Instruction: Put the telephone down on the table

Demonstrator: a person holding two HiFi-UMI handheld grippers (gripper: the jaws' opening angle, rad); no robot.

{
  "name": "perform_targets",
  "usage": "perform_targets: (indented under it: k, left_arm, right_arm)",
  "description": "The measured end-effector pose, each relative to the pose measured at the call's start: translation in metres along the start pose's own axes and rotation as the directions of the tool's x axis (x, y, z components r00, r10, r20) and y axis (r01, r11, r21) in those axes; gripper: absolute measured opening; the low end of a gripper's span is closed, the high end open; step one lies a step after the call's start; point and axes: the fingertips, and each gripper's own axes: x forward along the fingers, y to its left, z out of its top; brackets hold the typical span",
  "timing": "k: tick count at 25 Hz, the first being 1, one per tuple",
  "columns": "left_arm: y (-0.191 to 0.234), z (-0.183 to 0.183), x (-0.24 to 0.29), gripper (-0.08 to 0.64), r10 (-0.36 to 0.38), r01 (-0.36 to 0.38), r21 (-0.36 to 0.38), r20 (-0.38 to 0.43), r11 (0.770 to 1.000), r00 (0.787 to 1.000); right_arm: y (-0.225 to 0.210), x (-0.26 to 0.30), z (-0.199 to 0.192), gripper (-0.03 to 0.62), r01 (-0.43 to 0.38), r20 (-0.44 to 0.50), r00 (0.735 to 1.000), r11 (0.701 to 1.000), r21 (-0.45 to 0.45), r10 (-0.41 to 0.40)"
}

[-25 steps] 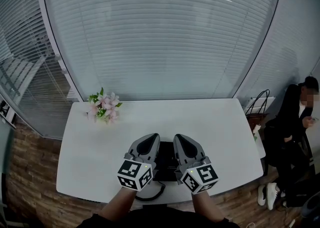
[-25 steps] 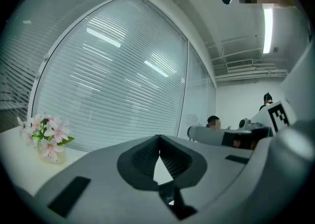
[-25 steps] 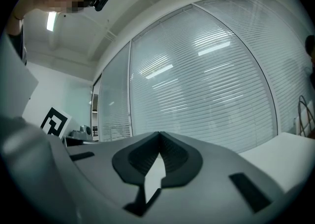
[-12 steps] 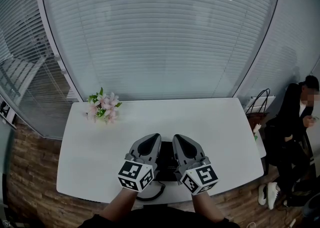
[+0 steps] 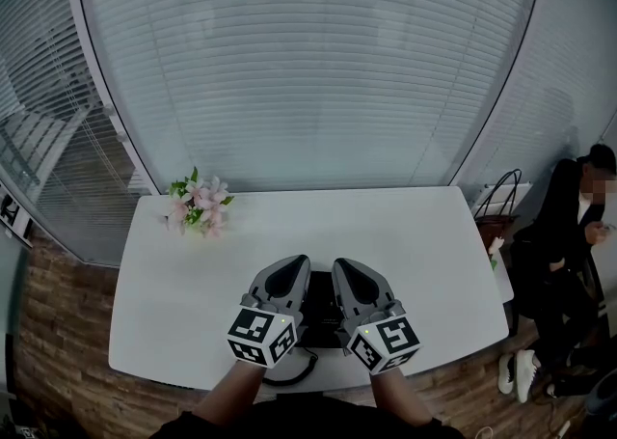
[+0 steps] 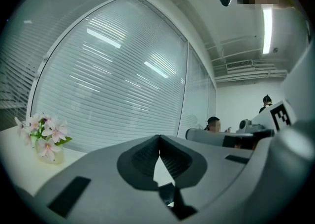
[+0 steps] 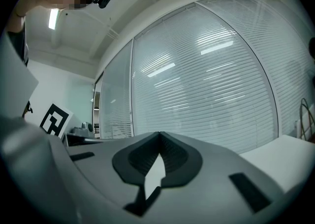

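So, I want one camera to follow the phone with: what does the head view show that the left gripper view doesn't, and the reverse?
Only the head view: the telephone, dark, at the near edge of the table. Only the left gripper view: the left gripper with its jaws shut tip to tip and nothing between them, and a ceiling light. Both: the flowers, the blinds, the white table top and the right gripper.
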Motion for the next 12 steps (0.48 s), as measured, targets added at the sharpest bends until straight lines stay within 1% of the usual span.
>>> perform_targets:
  k: [3,7,12]
  left_arm:
    - [0.001,-0.001,0.001,0.014,0.001,-0.001,-0.002,-0.004,1.0,1.0]
    - [0.0,0.0,0.0,0.014,0.001,-0.001,-0.005,-0.004,1.0,1.0]
    - [0.0,0.002,-0.001,0.014,0.001,-0.001,-0.002,-0.002,1.0,1.0]
  right_arm:
    - [-0.002,0.0,0.0,0.003,0.005,0.002,1.0,1.0,0.003,-0.005]
    - [-0.002,-0.002,0.008,0.003,0.019,0.006,1.0,0.999,-0.026,-0.019]
    - [0.001,-0.001,0.009,0.003,0.018,0.008,1.0,0.999,-0.034,-0.017]
